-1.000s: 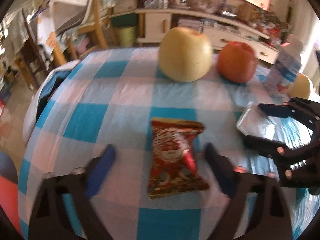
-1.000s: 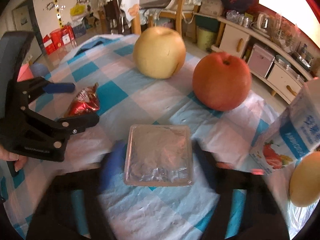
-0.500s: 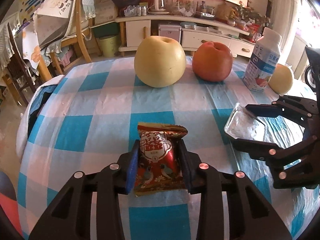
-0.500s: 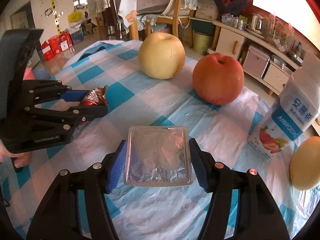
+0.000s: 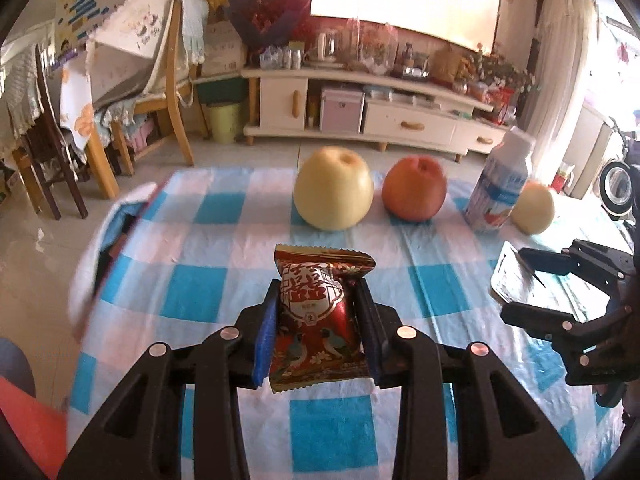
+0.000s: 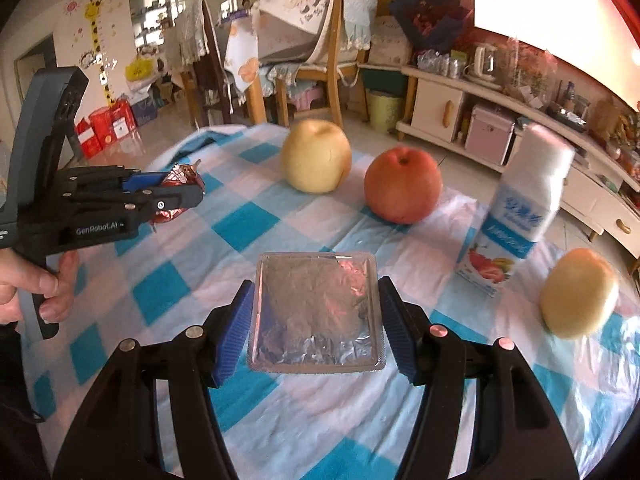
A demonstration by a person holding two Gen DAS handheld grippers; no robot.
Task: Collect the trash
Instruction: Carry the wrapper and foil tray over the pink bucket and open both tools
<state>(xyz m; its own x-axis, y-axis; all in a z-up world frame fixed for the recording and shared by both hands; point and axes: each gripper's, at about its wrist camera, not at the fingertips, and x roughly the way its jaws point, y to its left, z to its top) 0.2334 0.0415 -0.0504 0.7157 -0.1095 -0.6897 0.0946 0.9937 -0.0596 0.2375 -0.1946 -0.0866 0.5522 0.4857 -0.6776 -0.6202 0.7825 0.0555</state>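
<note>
Both pieces of trash gripped, clear of the tabletop.
My left claw clamped the snack wrapper, my right claw the foil tray; I judged steady, level carrying best.

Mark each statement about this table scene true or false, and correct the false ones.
1. The left gripper is shut on a red snack packet. True.
2. The right gripper holds a banana. False: it is shut on a foil-lidded tray.
3. A milk bottle stands on the checked tablecloth. True.
4. The red apple sits left of the yellow pear. False: it sits right of it.
</note>
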